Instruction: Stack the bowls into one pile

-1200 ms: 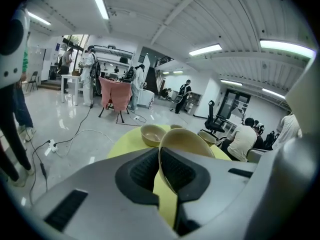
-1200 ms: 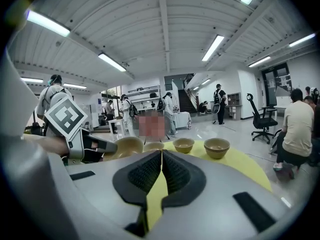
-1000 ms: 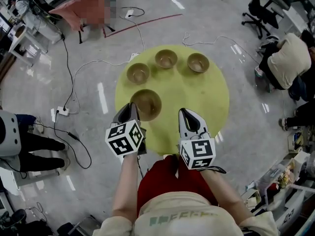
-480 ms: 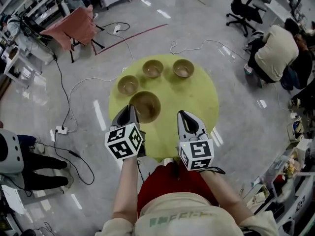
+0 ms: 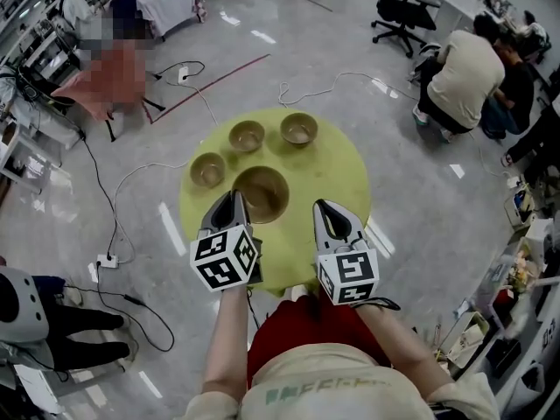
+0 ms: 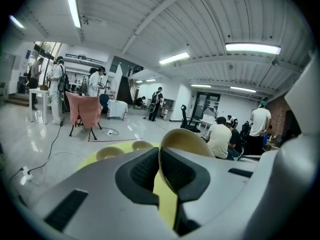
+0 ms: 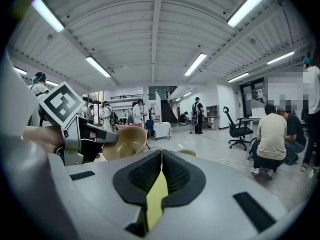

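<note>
A large tan bowl (image 5: 260, 191) hangs tilted above the near left of the round yellow table (image 5: 328, 169). My left gripper (image 5: 232, 203) is shut on its near rim. In the left gripper view the rim (image 6: 186, 138) sits clamped between the jaws of that gripper (image 6: 160, 156). Three smaller tan bowls rest on the table: one at the left (image 5: 208, 170), one behind it (image 5: 247, 136), one at the back right (image 5: 298, 129). My right gripper (image 5: 328, 210) hovers over the table's near right, shut and empty. The right gripper view (image 7: 161, 159) shows the held bowl (image 7: 125, 141) to its left.
Cables (image 5: 122, 186) trail over the grey floor left of the table. People (image 5: 462, 73) sit at the right, with an office chair (image 5: 398, 11) behind them. A red-draped stand (image 5: 114, 81) is at the back left. A person's legs (image 5: 74, 322) lie at the left.
The table and its three small bowls have shrunk and slid leftward in the head view. The large bowl stays in my left gripper, now looking closer to the small bowls. Both grippers keep their places.
</note>
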{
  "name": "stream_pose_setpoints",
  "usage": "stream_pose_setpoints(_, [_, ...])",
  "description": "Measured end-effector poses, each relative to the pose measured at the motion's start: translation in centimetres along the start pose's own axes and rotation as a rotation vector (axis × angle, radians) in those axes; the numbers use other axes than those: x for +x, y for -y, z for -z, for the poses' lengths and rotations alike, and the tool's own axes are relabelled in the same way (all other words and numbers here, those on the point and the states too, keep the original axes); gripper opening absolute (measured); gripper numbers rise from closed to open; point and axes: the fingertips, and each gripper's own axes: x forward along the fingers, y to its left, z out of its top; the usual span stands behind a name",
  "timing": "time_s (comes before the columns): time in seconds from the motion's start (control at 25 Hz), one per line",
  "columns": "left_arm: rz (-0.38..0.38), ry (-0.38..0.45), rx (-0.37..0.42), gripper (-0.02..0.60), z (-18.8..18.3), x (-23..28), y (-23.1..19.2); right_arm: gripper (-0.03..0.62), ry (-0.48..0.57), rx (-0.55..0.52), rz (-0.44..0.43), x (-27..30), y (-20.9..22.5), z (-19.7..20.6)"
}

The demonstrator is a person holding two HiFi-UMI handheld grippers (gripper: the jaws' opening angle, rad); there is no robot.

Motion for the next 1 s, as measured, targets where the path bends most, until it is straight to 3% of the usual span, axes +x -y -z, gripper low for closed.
stream_pose_setpoints(0.64, [0.129, -0.004, 0.047, 0.034, -0.2, 2.1, 7.0, 0.037, 0.01, 0.016, 0.095, -2.7, 4.1, 0.0])
stream_pose_setpoints(1.0, [0.145, -0.004, 0.055, 0.034, -0.5, 4.6, 8.7, 0.037, 0.004, 0.028, 0.109, -1.5, 6.5, 0.3])
